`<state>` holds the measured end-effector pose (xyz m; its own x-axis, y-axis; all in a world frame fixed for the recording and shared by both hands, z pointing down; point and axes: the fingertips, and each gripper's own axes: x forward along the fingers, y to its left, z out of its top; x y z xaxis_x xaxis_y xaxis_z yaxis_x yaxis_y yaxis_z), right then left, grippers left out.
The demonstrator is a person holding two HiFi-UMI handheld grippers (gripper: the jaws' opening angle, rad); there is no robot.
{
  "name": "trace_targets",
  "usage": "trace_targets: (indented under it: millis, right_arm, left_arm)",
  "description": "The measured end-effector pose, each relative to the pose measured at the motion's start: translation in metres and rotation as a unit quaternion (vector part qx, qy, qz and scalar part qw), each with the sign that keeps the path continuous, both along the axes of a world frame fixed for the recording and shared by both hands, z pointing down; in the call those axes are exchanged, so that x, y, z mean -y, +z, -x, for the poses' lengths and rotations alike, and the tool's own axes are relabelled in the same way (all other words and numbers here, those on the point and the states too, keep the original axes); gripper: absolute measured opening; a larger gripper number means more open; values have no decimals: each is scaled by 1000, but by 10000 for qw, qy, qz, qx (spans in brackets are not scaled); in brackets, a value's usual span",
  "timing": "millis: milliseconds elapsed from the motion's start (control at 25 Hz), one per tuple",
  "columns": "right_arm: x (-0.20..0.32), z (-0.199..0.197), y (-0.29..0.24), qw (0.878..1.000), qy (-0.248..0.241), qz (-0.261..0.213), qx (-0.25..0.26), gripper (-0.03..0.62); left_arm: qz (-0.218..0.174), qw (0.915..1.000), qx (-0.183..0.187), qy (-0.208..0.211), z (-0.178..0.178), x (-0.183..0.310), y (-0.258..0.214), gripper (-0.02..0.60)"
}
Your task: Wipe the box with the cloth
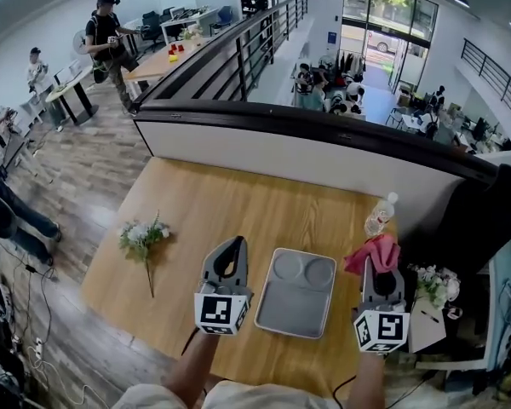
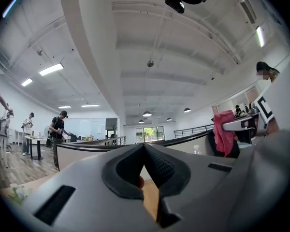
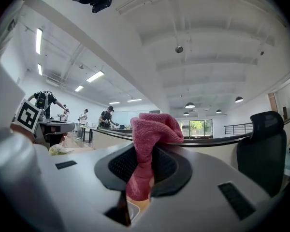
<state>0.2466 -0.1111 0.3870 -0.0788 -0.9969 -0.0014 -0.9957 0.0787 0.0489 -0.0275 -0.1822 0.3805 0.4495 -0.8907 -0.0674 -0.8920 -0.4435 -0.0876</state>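
right claw [image 1: 381,273] grips the pink cloth [image 1: 373,252], just right of the grey box [image 1: 294,307] on the counter [image 1: 206,204]. left claw [image 1: 230,245] clenched, empty. wiping not started, i'd say; next, lower the cloth onto the box.

Three cams: one up top, two riding low

Head view looks steeply down on the wooden table [image 1: 238,211], with the left gripper [image 1: 230,245] and right gripper [image 1: 381,273] at its bottom edge. Each gripper view sits right behind its own jaws, tilted up at the ceiling [image 2: 183,42]. The shared bit is the pink cloth [image 1: 372,252]: off to the right in the left gripper view, dead centre and close in the right one.
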Motion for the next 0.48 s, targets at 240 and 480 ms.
trace_targets:
  millis: [240, 480]
  right_arm:
    - [-4, -14, 6, 10000, -81, 9, -8, 81]
    - [-8, -23, 8, 10000, 0, 9, -26, 80]
  left_arm:
    - [77, 10000, 5, -3, -16, -8, 6, 12]
    - [61, 9999, 18, 132, -29, -7, 5, 12]
